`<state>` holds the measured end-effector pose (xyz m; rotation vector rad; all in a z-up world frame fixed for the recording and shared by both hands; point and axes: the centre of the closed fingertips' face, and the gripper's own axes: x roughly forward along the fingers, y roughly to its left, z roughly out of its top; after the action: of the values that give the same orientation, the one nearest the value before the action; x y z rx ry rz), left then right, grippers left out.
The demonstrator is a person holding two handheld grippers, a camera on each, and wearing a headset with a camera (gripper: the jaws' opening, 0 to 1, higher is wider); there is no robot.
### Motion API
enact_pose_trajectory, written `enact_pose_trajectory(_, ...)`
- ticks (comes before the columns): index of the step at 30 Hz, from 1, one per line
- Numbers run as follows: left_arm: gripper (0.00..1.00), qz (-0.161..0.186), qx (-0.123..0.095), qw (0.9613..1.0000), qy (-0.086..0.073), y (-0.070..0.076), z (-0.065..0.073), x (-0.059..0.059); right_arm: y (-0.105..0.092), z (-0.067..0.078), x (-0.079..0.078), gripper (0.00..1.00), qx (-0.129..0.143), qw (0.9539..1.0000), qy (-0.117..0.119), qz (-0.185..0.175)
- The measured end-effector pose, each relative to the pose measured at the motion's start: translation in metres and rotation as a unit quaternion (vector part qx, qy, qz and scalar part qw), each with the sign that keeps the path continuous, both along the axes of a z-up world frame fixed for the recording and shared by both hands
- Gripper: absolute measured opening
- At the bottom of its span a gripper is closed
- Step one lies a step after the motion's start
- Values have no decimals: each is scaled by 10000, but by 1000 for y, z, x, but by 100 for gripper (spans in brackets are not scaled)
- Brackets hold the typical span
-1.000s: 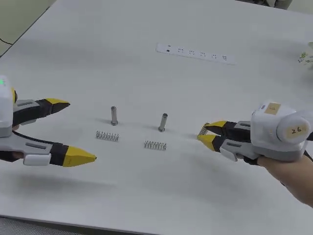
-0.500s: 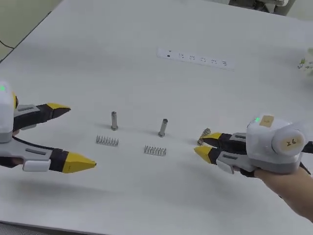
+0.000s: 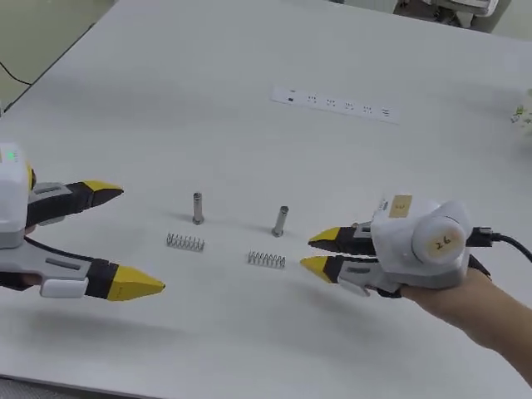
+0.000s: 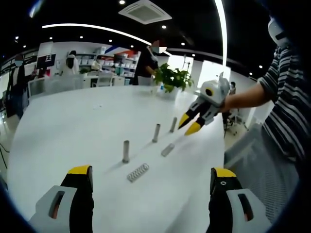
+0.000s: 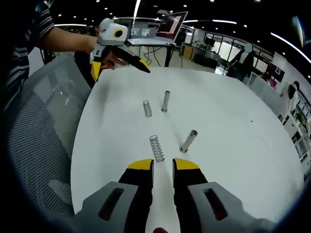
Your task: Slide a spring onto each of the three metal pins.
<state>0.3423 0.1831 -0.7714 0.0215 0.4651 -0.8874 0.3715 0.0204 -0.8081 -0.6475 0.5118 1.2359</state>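
Two short metal pins stand upright on the white table: the left pin (image 3: 198, 208) and the middle pin (image 3: 281, 220). A loose spring (image 3: 184, 242) lies in front of the left pin, and a second spring (image 3: 266, 259) lies in front of the middle one. My right gripper (image 3: 316, 253) hovers just right of that second spring, narrowly open and empty; its own view has the spring (image 5: 156, 147) right ahead of its fingertips. My left gripper (image 3: 125, 239) is wide open at the far left, empty. A third pin (image 4: 173, 124) stands in the left gripper view, by the right gripper (image 4: 189, 124).
A white power strip (image 3: 339, 104) lies at the back of the table (image 3: 249, 349). A mesh chair (image 5: 39, 141) stands off the table's near edge. People and a potted plant (image 4: 172, 77) are in the room beyond.
My right gripper has moved left from the right-hand pin toward the middle spring, and now covers that pin and the spring beside it in the head view. The left gripper has held still.
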Motion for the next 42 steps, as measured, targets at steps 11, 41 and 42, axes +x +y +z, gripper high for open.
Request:
enact_pose_trajectory(11,98,-11,32,10000,17,-1,-2,-3,18,-17,-2,13,-482,9971,-101,580)
enact_pose_trajectory(41,98,-62,39,10000,38,-1,-6,-1,29,-48,6,8,-1027,9900,65,969)
enact_pose_trajectory(42,98,-63,37,10000,41,-1,-6,-1,28,-49,6,8,-1048,9898,79,963)
